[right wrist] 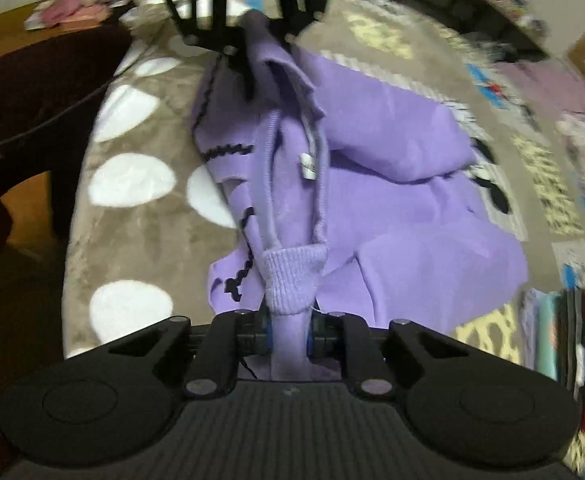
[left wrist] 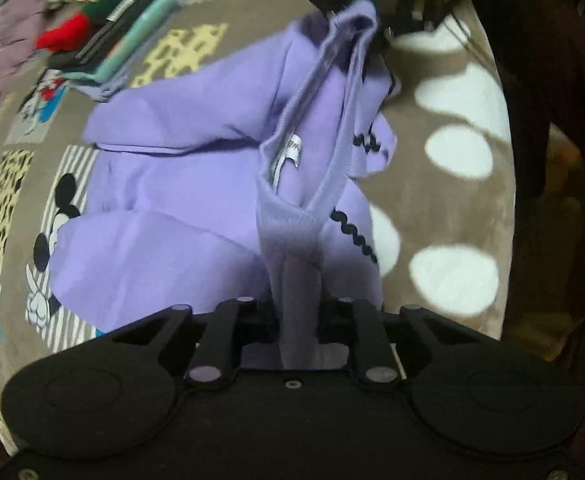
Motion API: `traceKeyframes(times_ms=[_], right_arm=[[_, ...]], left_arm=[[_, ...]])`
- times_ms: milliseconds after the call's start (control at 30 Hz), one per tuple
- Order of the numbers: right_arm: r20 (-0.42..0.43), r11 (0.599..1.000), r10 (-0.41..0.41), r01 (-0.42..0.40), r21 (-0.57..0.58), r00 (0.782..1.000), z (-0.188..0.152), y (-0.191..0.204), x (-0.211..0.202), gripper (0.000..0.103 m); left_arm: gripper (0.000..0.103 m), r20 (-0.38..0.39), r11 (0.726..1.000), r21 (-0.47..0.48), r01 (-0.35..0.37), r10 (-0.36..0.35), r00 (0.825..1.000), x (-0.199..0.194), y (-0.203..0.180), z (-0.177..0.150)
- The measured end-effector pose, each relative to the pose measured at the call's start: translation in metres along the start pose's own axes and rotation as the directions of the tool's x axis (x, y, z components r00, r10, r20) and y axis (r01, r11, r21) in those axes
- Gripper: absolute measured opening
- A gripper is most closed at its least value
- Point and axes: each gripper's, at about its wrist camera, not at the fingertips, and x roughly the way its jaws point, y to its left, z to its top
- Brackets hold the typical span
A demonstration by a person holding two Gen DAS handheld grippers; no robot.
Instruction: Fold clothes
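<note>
Since both claws were already clamped down, the lilac sweatshirt point(left wrist: 196, 184) was held at two spots on its ribbed neckline point(left wrist: 292, 216), with most of it still draped over the brown spotted blanket point(left wrist: 464, 216) on the bed. A bunched fold of neckline rib was pinched tight in the left claw point(left wrist: 298, 312), and the opposite end of the same rib was gripped in the right claw point(right wrist: 288, 320), so the collar was stretched between them. Soft, light fleece was what it looked like, floppy and not slippery or fragile, so sagging could be expected wherever it wasn't supported. The rib seemed the sensible thing to grab, being thicker and stretchier than the body. The long axis was judged to run from the collar away across the bed toward the hem, with the white neck label point(left wrist: 292, 152) showing inside and the black stitched lettering point(right wrist: 228, 150) turned toward the bed edge. A stack of folded clothes point(left wrist: 132, 36) was seen just beyond the sweatshirt.
</note>
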Motion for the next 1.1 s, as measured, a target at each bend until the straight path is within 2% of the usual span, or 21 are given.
traceKeyframes(times_ms=[67,100,167,200,233,267,300,333,367,400,433,467,500,533,567,600,633,667,767,1000,1100], right_arm=[[-0.017,1.0,-0.009,0.009,-0.015,1.0,0.007,-0.017,0.001,0.014],[-0.019,0.998,-0.066,0.066,-0.016,0.998,0.012,-0.028,0.002,0.013],[0.014,0.969,-0.247,0.246,0.01,0.969,0.02,-0.047,-0.002,0.013],[0.051,0.931,-0.365,0.364,0.033,0.93,0.024,-0.055,-0.009,0.012],[0.096,0.872,-0.489,0.486,0.06,0.867,0.026,-0.058,-0.017,0.012],[0.152,0.787,-0.616,0.609,0.093,0.773,0.026,-0.054,-0.027,0.012],[0.201,0.685,-0.726,0.716,0.135,0.657,0.026,-0.05,-0.038,0.013],[0.242,0.588,-0.802,0.792,0.165,0.545,0.026,-0.042,-0.045,0.013],[0.276,0.535,-0.832,0.826,0.176,0.481,0.023,-0.029,-0.049,0.013],[0.304,0.514,-0.841,0.838,0.184,0.448,0.019,-0.013,-0.05,0.014],[0.316,0.541,-0.822,0.824,0.17,0.474,0.015,0.0,-0.048,0.014],[0.285,0.625,-0.762,0.776,0.088,0.581,0.01,0.012,-0.033,0.014],[0.218,0.7,-0.69,0.713,-0.041,0.69,0.004,0.028,-0.01,0.014],[0.144,0.759,-0.615,0.631,-0.162,0.776,-0.003,0.046,0.013,0.012],[0.078,0.797,-0.545,0.545,-0.262,0.835,-0.012,0.066,0.034,0.012],[0.026,0.822,-0.483,0.464,-0.33,0.875,-0.021,0.087,0.051,0.012],[-0.005,0.839,-0.438,0.407,-0.362,0.899,-0.027,0.103,0.061,0.012],[-0.016,0.85,-0.412,0.377,-0.369,0.911,-0.03,0.116,0.064,0.012],[-0.026,0.883,-0.36,0.332,-0.331,0.932,-0.03,0.132,0.059,0.013],[-0.02,0.895,-0.334,0.31,-0.322,0.942,-0.031,0.156,0.049,0.013],[-0.009,0.893,-0.334,0.313,-0.322,0.943,-0.036,0.173,0.05,0.013]], left_arm=[[0.013,-0.021,0.999,0.019,-0.05,0.051,0.998,0.002,0.016,0.005],[0.012,-0.017,0.992,0.016,-0.122,0.123,0.992,0.0,0.025,0.008],[0.011,0.002,0.949,-0.005,-0.314,0.314,0.949,-0.01,0.044,0.014],[0.011,0.031,0.884,-0.014,-0.466,0.467,0.884,-0.017,0.049,0.017],[0.011,0.068,0.78,-0.03,-0.626,0.626,0.777,-0.025,0.049,0.019],[0.011,0.116,0.654,-0.056,-0.754,0.755,0.646,-0.035,0.043,0.021],[0.01,0.169,0.539,-0.084,-0.838,0.837,0.521,-0.044,0.032,0.021],[0.01,0.216,0.467,-0.107,-0.878,0.873,0.438,-0.052,0.017,0.019],[0.01,0.243,0.468,-0.079,-0.88,0.866,0.438,-0.049,-0.001,0.014],[0.01,0.256,0.498,-0.023,-0.867,0.841,0.476,-0.039,-0.02,0.008],[0.01,0.267,0.525,0.033,-0.851,0.815,0.514,-0.03,-0.039,0.002],[0.01,0.264,0.57,0.122,-0.813,0.77,0.58,-0.013,-0.06,-0.007],[0.01,0.246,0.619,0.226,-0.752,0.711,0.659,0.009,-0.083,-0.018],[0.01,0.226,0.657,0.305,-0.69,0.654,0.722,0.026,-0.105,-0.029],[0.009,0.203,0.687,0.369,-0.626,0.598,0.776,0.041,-0.127,-0.039],[0.009,0.187,0.705,0.411,-0.577,0.554,0.811,0.051,-0.145,-0.047],[0.009,0.176,0.717,0.442,-0.538,0.519,0.836,0.056,-0.162,-0.054],[0.009,0.17,0.723,0.453,-0.522,0.505,0.846,0.058,-0.171,-0.058],[0.009,0.163,0.73,0.45,-0.515,0.5,0.851,0.055,-0.186,-0.061],[0.009,0.154,0.753,0.424,-0.503,0.487,0.86,0.041,-0.206,-0.059],[0.009,0.14,0.751,0.446,-0.488,0.48,0.866,0.052,-0.213,-0.067]])
